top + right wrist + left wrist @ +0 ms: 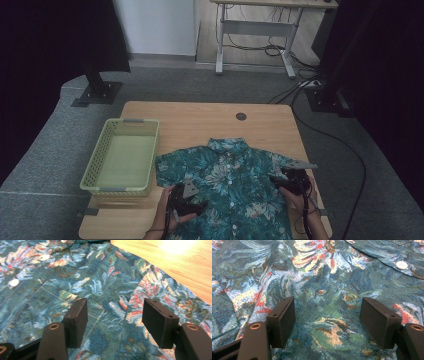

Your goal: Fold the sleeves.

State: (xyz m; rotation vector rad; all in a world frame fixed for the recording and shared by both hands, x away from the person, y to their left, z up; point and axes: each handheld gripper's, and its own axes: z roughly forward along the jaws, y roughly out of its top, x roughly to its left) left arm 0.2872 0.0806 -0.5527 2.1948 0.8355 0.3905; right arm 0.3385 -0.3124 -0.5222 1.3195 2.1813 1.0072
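Two hands come up from the bottom edge of the high view, each holding a gripper over a teal flower-print shirt [230,185] that lies spread flat, buttoned side up, in the lower middle of the frame. Its collar points toward the top of the picture, and its hem runs off the bottom edge.

At lower left of centre, the left gripper [186,197] sits over the shirt's side panel, just below the short sleeve. In the left gripper view its two black jaws stand wide apart with printed cloth between and below them, pinching nothing (whether the pads touch the fabric cannot be told). One white button [401,265] shows at the upper right of that view.

At lower right, the right gripper [292,180] is over the shirt's other side, near the sleeve. Its jaws in the right gripper view are likewise spread and hold nothing; cloth lies under them, and bare table [180,262] fills the upper right corner.

Left of the shirt in the high view stands a pale green basket [102,170], its lower right corner just beside the sleeve. Higher up, on the bare table [200,120], sits a small dark round disc [241,116].
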